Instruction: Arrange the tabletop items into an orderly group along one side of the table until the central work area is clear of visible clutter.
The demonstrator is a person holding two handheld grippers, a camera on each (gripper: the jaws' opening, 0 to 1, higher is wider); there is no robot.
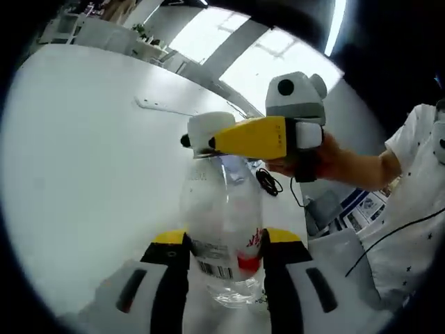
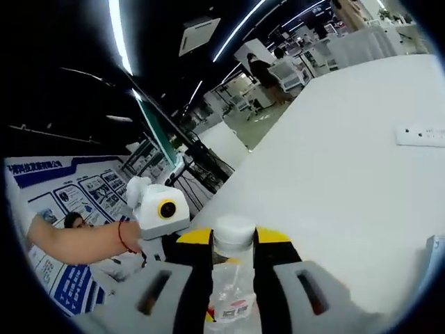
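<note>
A clear plastic bottle [image 1: 222, 216] with a white label and a red mark stands up between the black-and-yellow jaws of my left gripper [image 1: 224, 243], which is shut on its lower body. My right gripper [image 1: 201, 139] comes in from the right, held by a hand, and its yellow jaws pinch the bottle's white cap [image 1: 208, 129]. In the right gripper view the cap [image 2: 233, 233] sits tight between the jaws of my right gripper [image 2: 233, 240], with the bottle [image 2: 233, 296] below it. The left gripper [image 2: 163, 209] and the hand holding it are at the left.
The white table [image 1: 83, 174] spreads wide to the left. A white power strip [image 1: 163, 106] lies far back on it, seen again as the power strip [image 2: 421, 134] at the right. A black cable [image 1: 268, 182] and printed sheets [image 1: 361, 205] lie beyond the bottle.
</note>
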